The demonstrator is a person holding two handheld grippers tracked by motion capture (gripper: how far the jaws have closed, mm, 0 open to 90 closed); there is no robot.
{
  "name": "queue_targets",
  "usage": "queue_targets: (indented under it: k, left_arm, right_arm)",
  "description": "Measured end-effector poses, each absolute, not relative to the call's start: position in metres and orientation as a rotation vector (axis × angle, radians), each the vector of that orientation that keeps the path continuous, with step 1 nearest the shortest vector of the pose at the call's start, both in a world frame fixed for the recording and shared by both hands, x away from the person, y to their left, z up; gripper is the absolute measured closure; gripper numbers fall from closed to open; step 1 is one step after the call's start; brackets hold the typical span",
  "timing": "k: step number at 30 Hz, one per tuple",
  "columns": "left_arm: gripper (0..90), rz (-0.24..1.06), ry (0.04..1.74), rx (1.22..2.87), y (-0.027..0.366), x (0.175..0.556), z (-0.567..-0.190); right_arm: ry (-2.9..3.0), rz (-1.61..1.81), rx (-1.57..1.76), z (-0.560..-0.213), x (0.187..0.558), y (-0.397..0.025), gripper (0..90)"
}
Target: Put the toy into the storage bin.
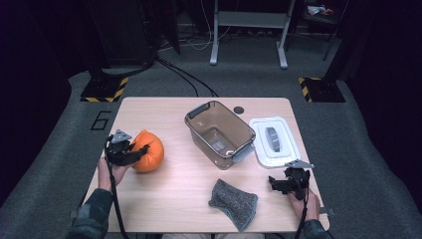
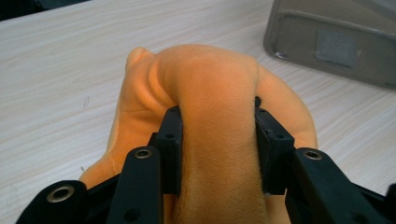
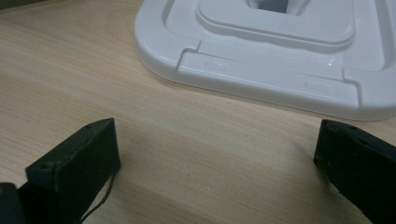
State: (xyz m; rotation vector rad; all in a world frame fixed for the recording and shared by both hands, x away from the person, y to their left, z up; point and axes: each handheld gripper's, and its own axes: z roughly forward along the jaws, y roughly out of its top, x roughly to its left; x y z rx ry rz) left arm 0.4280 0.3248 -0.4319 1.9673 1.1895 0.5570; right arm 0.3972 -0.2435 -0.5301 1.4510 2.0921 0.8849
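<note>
An orange plush toy (image 1: 149, 151) lies at the left of the wooden table (image 1: 164, 114). My left gripper (image 1: 133, 151) is shut on it; in the left gripper view both black jaws pinch a fold of the plush toy (image 2: 217, 88) between them. My right gripper (image 1: 278, 182) rests low over the table at the right front, open, with bare wood between its jaws. Just beyond it lies a white lid (image 1: 273, 140), whose near rim appears close ahead in the right gripper view (image 3: 280, 70). A clear grey-tinted box (image 1: 220, 133) stands open at mid-table.
A grey knitted cloth (image 1: 233, 202) lies near the front edge, left of my right gripper. A small dark disc (image 1: 239, 109) sits behind the box. The box's corner (image 2: 336, 42) lies ahead and right of the plush in the left gripper view.
</note>
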Motion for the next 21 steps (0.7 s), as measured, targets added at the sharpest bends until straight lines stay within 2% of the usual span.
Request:
queue_targets:
  k: [21]
  left_arm:
    - [60.5,0.621,1.131,1.975,0.31,0.448,-0.386]
  right_arm:
    - [2.092,0.885,1.452,-0.53,0.397,-0.243,0.0]
